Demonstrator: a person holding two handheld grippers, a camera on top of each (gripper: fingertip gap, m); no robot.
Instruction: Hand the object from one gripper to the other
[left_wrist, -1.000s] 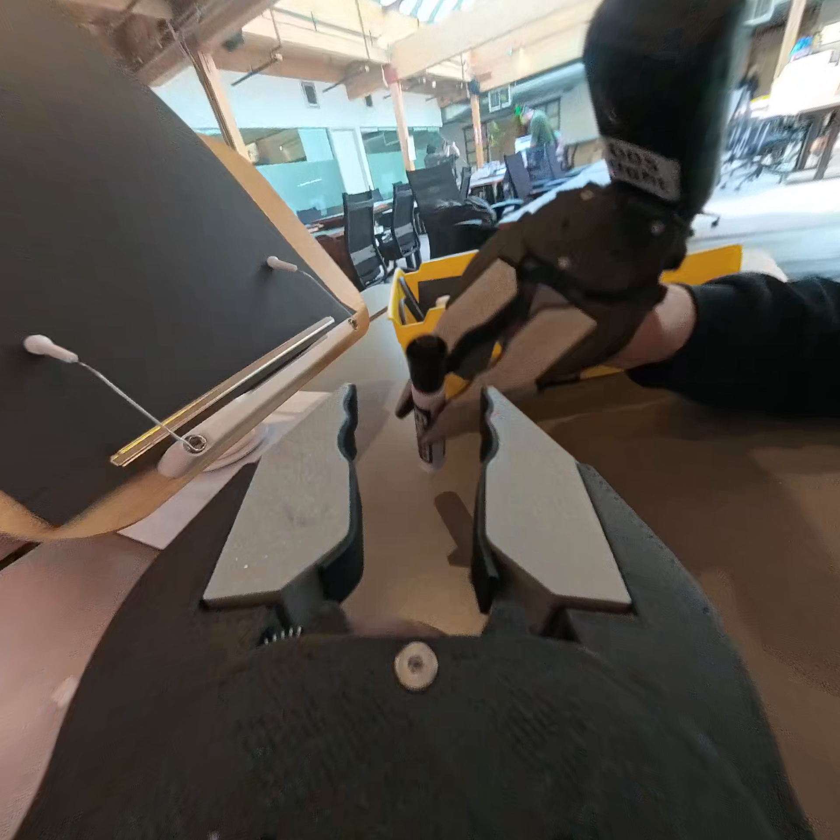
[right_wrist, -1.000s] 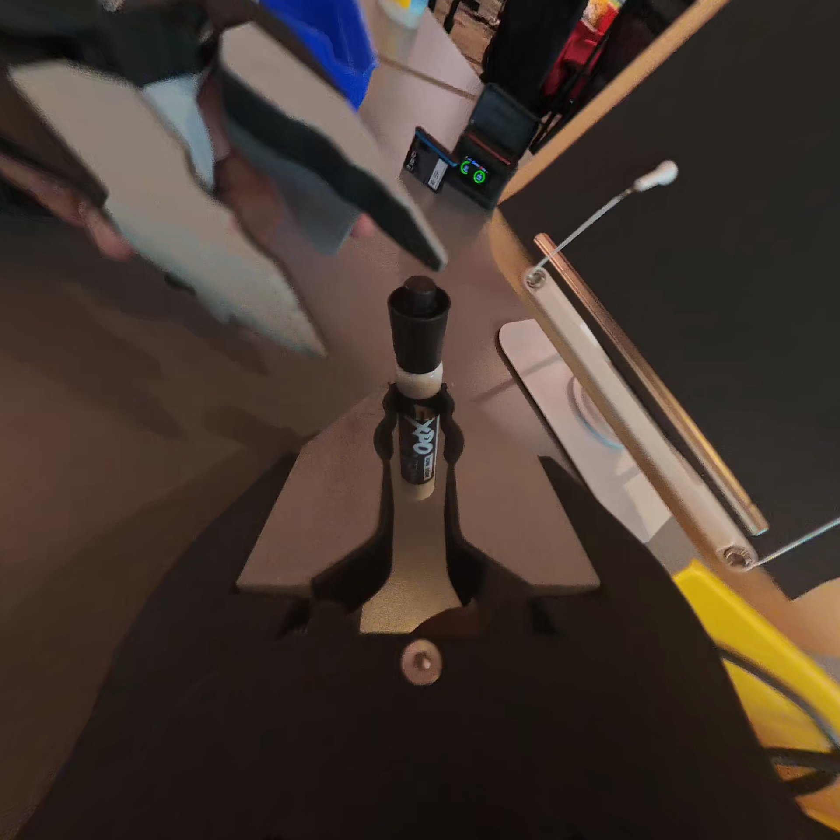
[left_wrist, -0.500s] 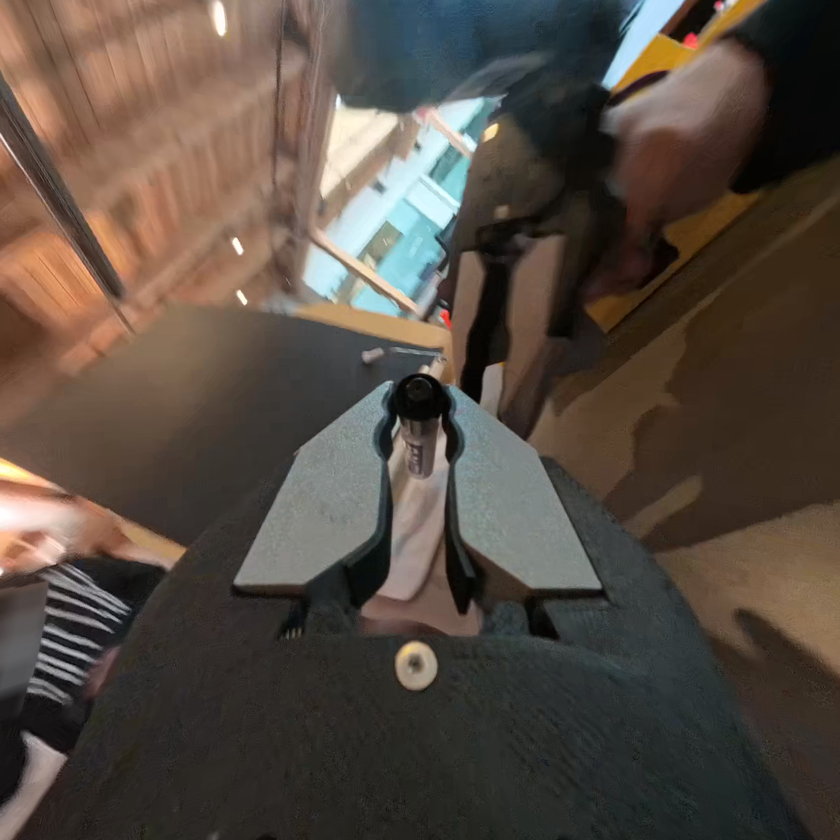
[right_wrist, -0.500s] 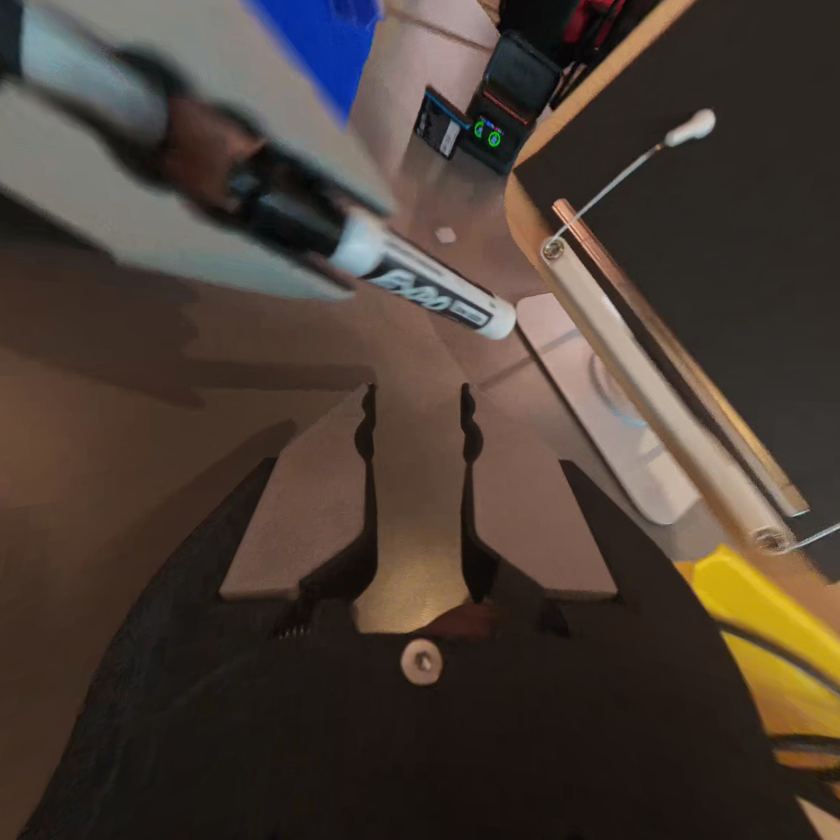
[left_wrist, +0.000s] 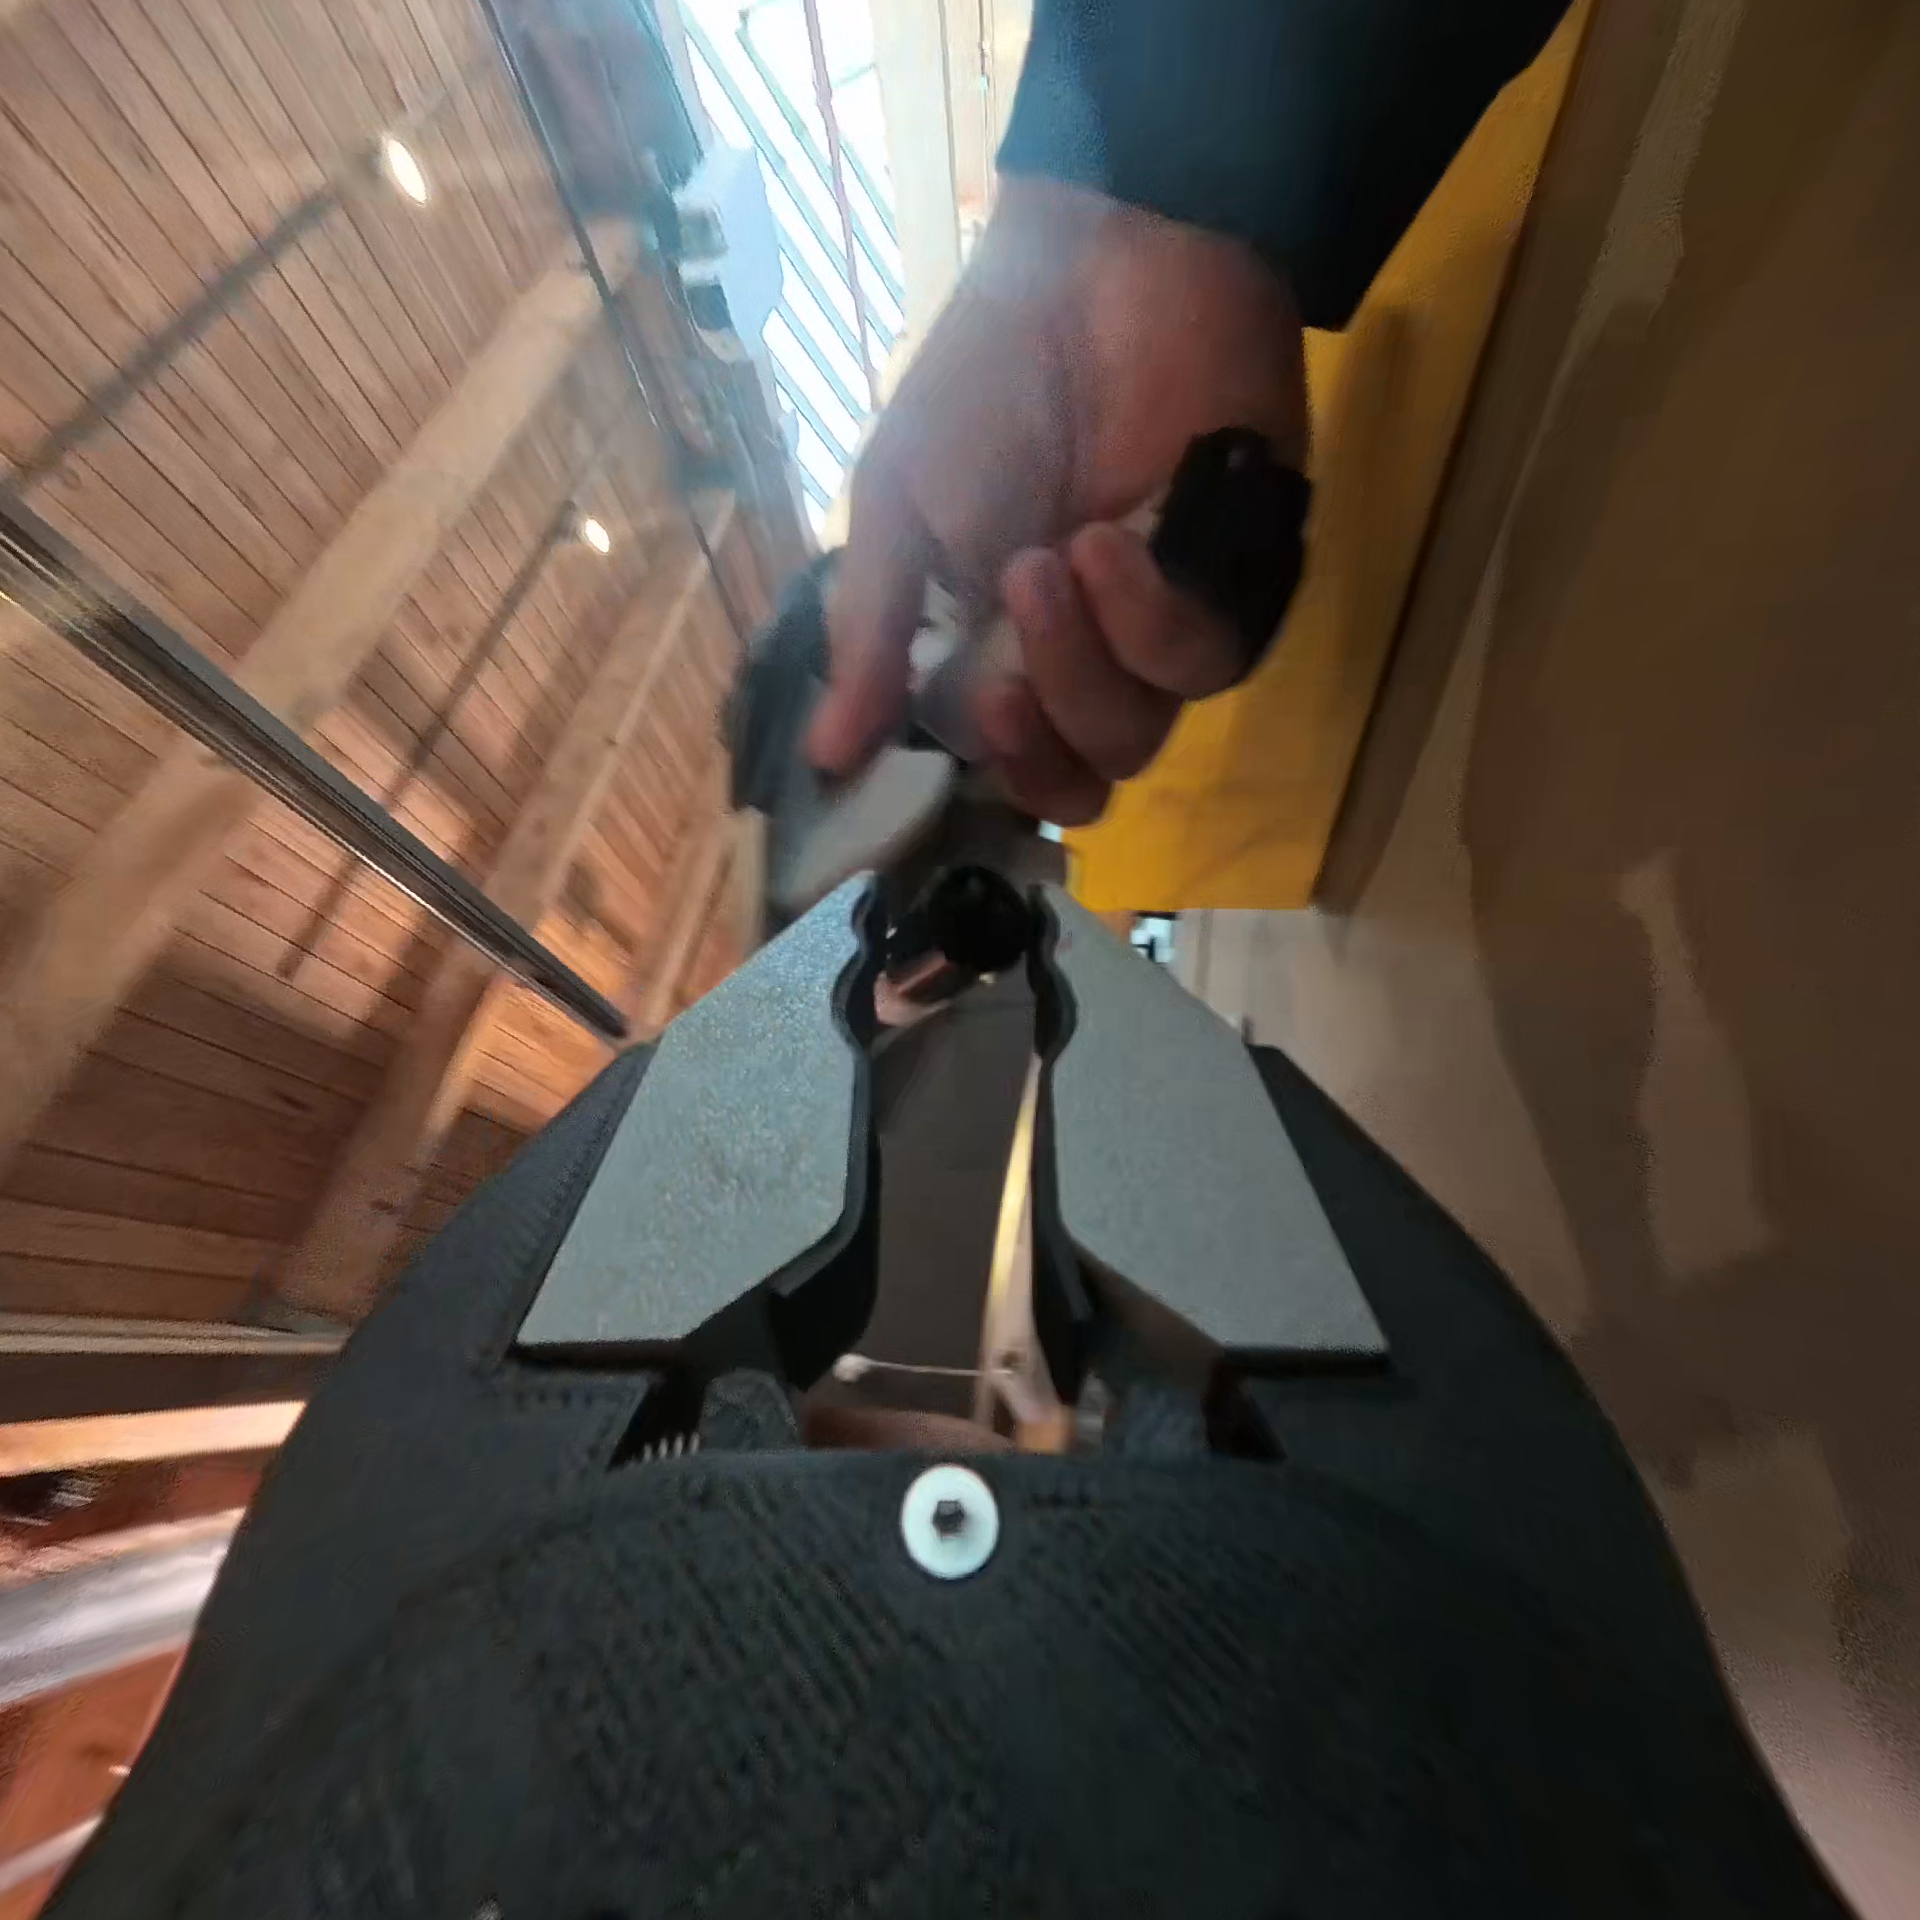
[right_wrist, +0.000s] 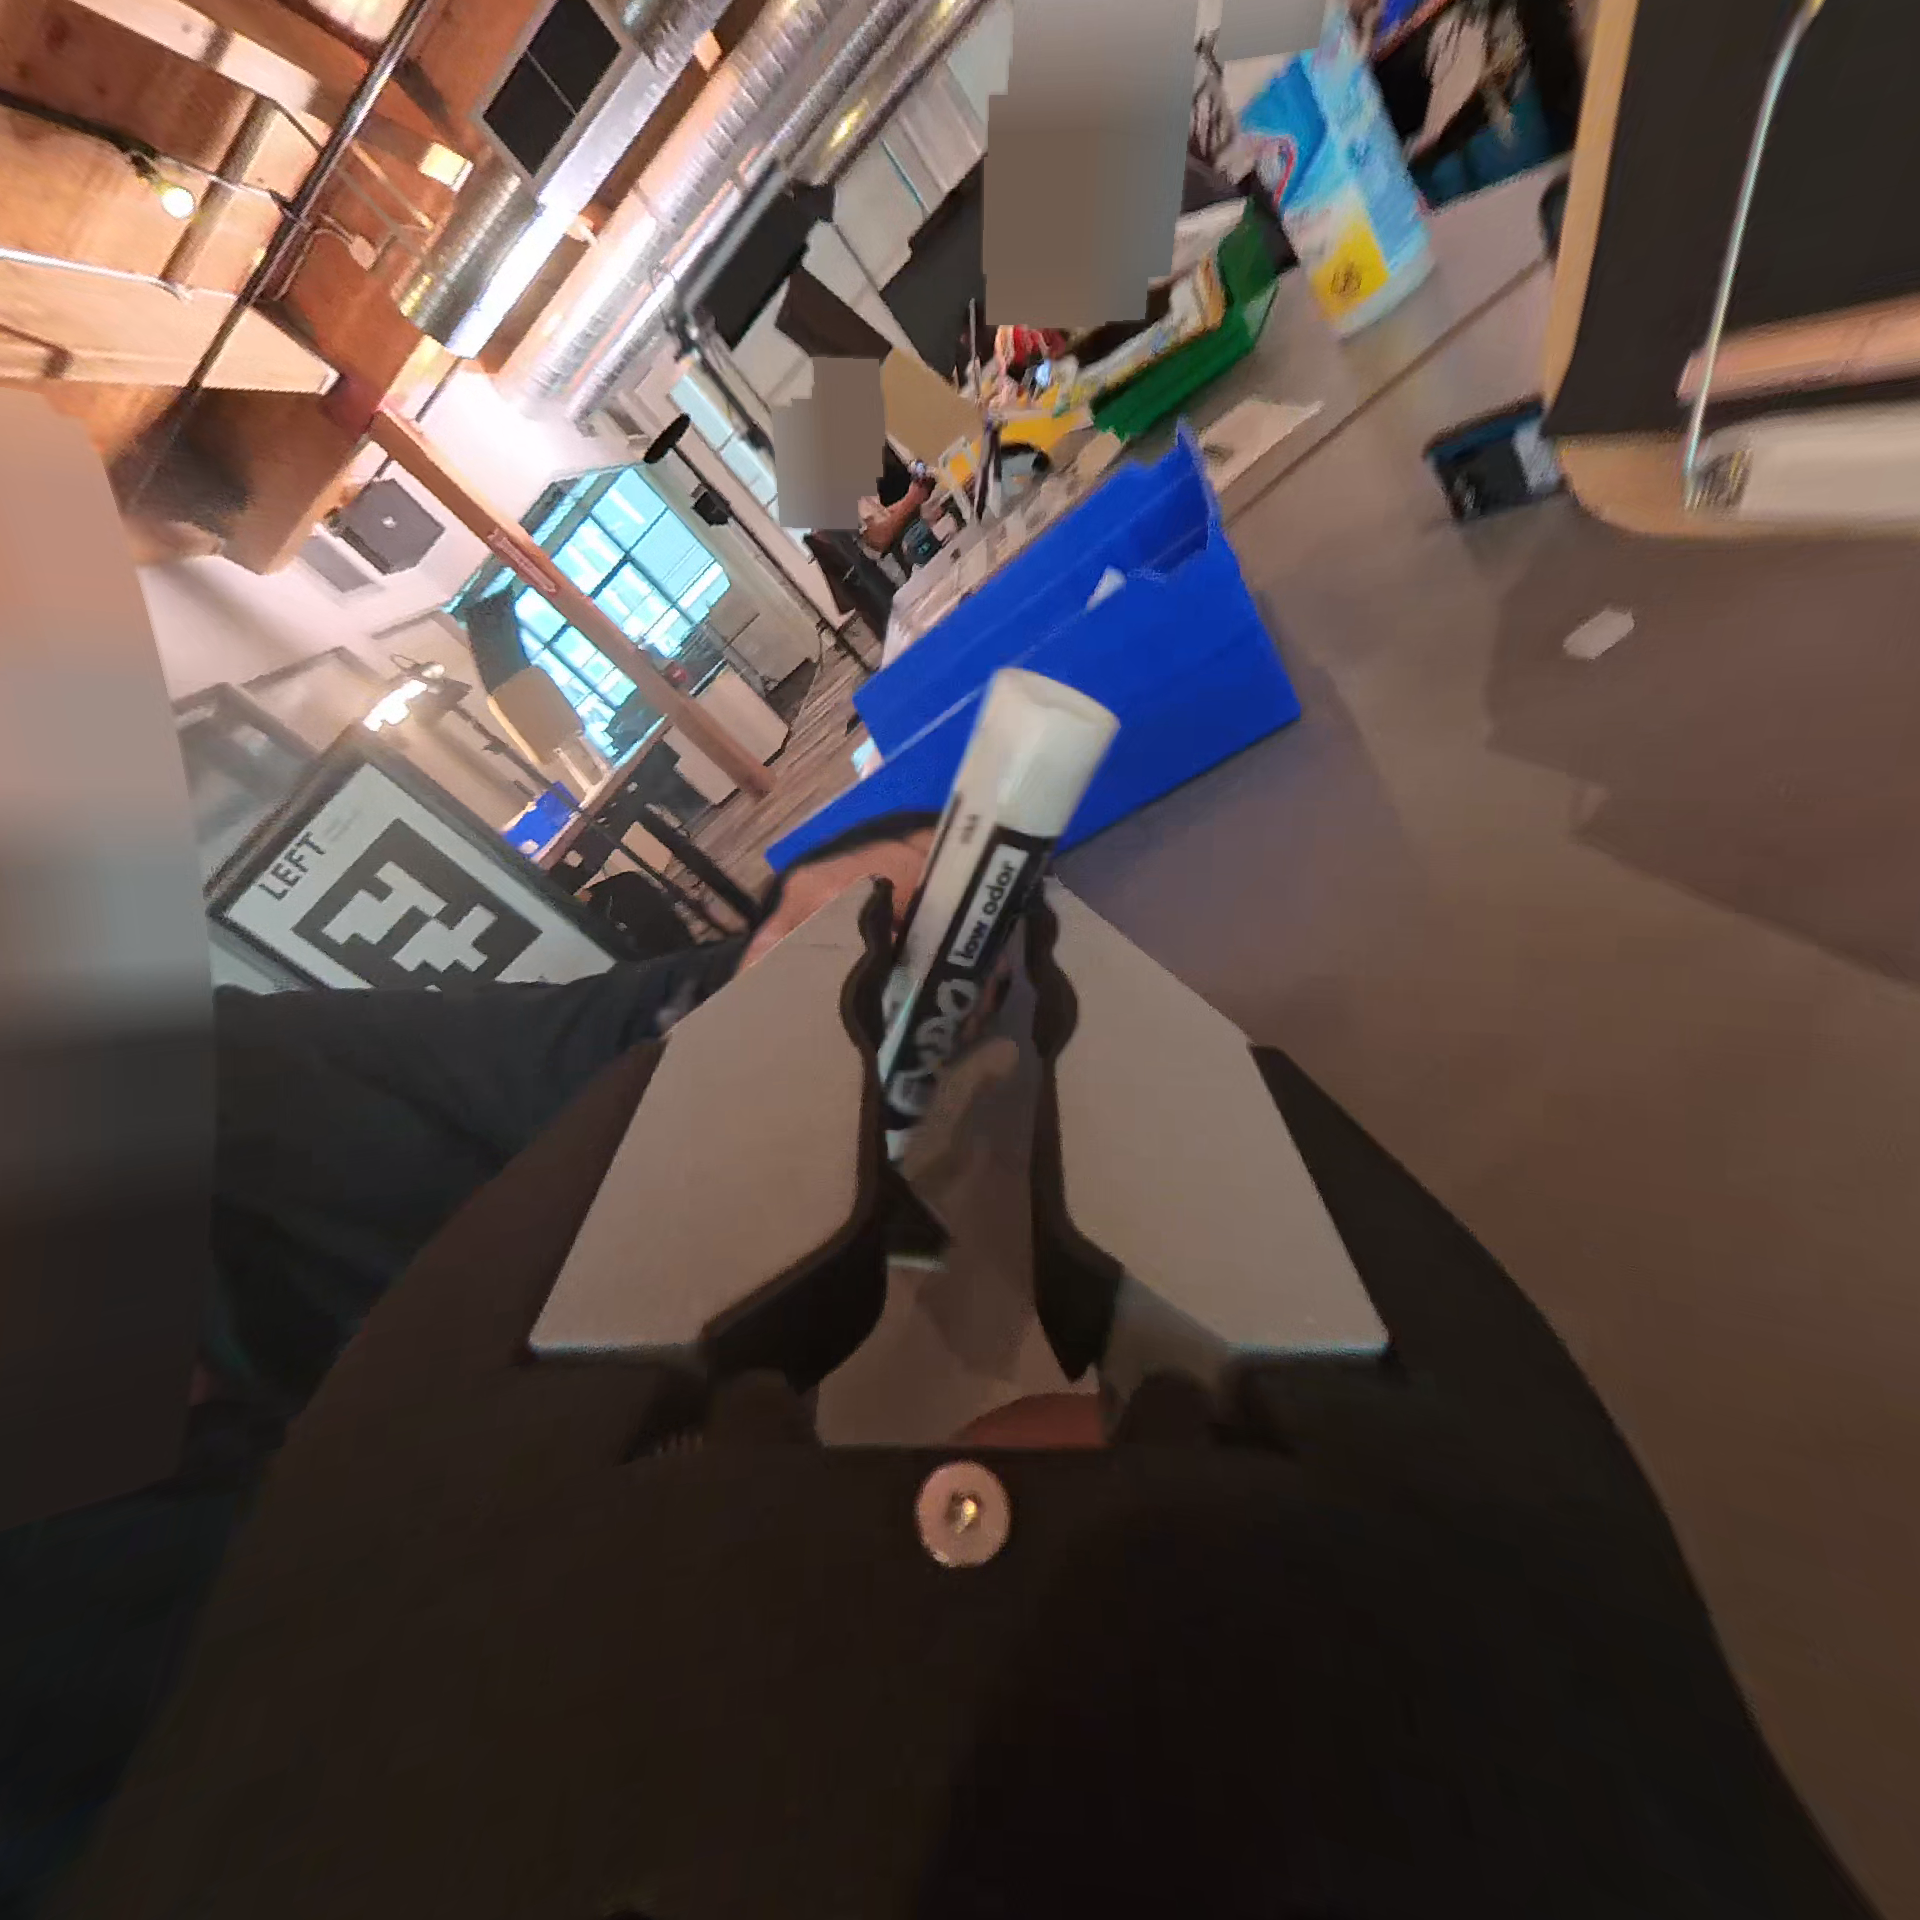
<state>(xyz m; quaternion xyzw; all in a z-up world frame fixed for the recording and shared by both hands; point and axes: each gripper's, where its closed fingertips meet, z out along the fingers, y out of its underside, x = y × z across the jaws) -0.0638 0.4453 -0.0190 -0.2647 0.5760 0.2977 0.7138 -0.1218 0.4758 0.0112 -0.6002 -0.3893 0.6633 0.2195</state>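
A black-and-white marker (right_wrist: 977, 914) is clamped between the fingers of the right gripper (right_wrist: 961, 935), white end up, before a blue bin (right_wrist: 1143, 644). Its black cap (left_wrist: 971, 920) is pinched at the tips of the left gripper (left_wrist: 956, 925), just below a hand (left_wrist: 1049, 468) and a yellow bin (left_wrist: 1382, 499).

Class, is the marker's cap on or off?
On: a black cap covers the marker end sitting between the left gripper's fingertips.
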